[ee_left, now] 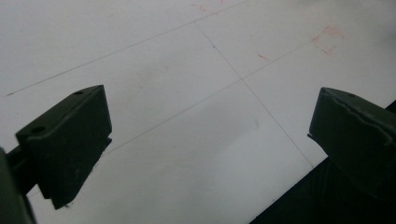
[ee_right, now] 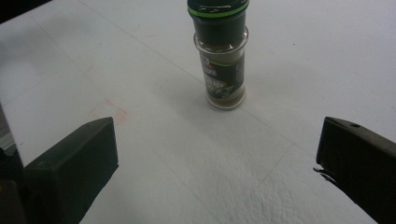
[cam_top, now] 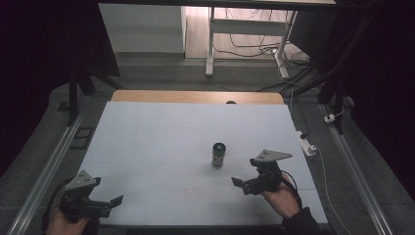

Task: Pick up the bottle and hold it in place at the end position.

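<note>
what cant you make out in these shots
- Jar label: too blurred to read in the right gripper view, too small in the high view.
- Jar lid top: cut off by the top edge of the right gripper view.
- Red marks on the table: too faint to tell their meaning in the left gripper view.

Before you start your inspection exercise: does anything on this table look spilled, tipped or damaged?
Nothing stands out. The spice jar stands upright and capped on the white table, with no spill around it; both grippers are open, apart from it.
</note>
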A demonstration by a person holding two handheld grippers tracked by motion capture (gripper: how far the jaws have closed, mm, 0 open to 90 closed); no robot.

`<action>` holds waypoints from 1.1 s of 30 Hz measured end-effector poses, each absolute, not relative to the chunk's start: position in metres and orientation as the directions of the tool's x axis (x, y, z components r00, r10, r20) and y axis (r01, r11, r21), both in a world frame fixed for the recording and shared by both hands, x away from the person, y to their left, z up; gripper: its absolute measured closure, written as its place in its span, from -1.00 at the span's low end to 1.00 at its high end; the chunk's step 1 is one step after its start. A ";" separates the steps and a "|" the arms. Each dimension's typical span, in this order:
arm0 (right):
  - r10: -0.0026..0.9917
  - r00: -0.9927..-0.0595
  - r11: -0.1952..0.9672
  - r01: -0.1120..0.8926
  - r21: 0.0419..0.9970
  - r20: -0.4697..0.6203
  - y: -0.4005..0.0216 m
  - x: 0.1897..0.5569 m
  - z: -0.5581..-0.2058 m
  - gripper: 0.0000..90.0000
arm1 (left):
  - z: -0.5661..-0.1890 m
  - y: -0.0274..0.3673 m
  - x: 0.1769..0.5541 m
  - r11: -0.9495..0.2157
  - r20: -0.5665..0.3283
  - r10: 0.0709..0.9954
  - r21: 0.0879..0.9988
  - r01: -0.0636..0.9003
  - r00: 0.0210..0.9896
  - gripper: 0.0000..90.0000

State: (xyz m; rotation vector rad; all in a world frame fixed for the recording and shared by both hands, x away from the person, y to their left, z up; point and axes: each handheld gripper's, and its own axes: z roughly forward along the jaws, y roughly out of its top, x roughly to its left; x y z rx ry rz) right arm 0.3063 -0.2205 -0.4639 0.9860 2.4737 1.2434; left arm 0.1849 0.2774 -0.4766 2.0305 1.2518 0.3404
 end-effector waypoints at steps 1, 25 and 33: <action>0.645 -0.756 0.428 0.474 0.769 0.107 -0.219 0.308 -0.464 -1.00 | -0.477 0.277 0.185 -0.273 -0.140 0.858 0.691 0.669 0.495 -0.99; 0.622 -0.780 0.500 0.459 0.734 0.064 -0.174 0.351 -0.491 -1.00 | -0.477 0.278 0.185 -0.268 -0.147 0.857 0.691 0.671 0.494 -1.00; 0.621 -0.783 0.519 0.452 0.725 0.043 -0.161 0.363 -0.500 -1.00 | -0.477 0.279 0.185 -0.267 -0.148 0.857 0.692 0.671 0.494 -1.00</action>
